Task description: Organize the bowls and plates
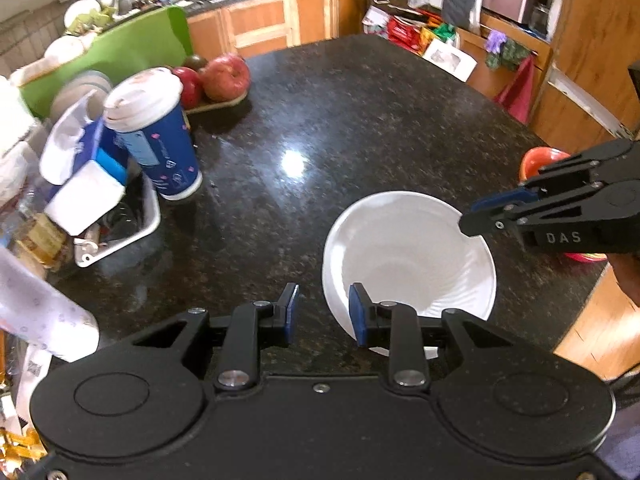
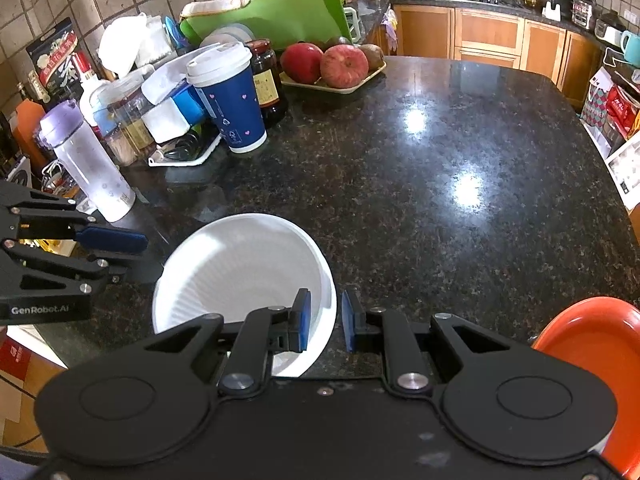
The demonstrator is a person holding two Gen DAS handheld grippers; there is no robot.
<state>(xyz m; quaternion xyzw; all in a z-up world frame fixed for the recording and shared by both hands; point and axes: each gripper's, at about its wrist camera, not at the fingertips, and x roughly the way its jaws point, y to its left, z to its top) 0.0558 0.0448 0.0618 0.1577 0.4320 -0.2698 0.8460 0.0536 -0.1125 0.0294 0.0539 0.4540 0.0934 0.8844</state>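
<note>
A white ribbed bowl (image 1: 408, 256) stands on the dark granite counter (image 1: 320, 128); it also shows in the right wrist view (image 2: 240, 268). My left gripper (image 1: 323, 312) is open, its right finger at the bowl's near-left rim. My right gripper (image 2: 323, 320) is open, its jaws astride the bowl's right rim without closing on it. The right gripper also shows in the left wrist view (image 1: 480, 216) over the bowl's right rim. The left gripper also shows in the right wrist view (image 2: 128, 252). An orange plate (image 2: 592, 340) lies at the near right, and shows in the left wrist view (image 1: 540, 160) too.
A blue paper cup with white lid (image 2: 232, 100), a dark jar (image 2: 266, 76), a purple-lidded bottle (image 2: 88, 164) and a cluttered white tray (image 2: 184, 156) crowd the left. A tray of apples (image 2: 332, 68) sits behind them, with a green board (image 2: 276, 12) beyond.
</note>
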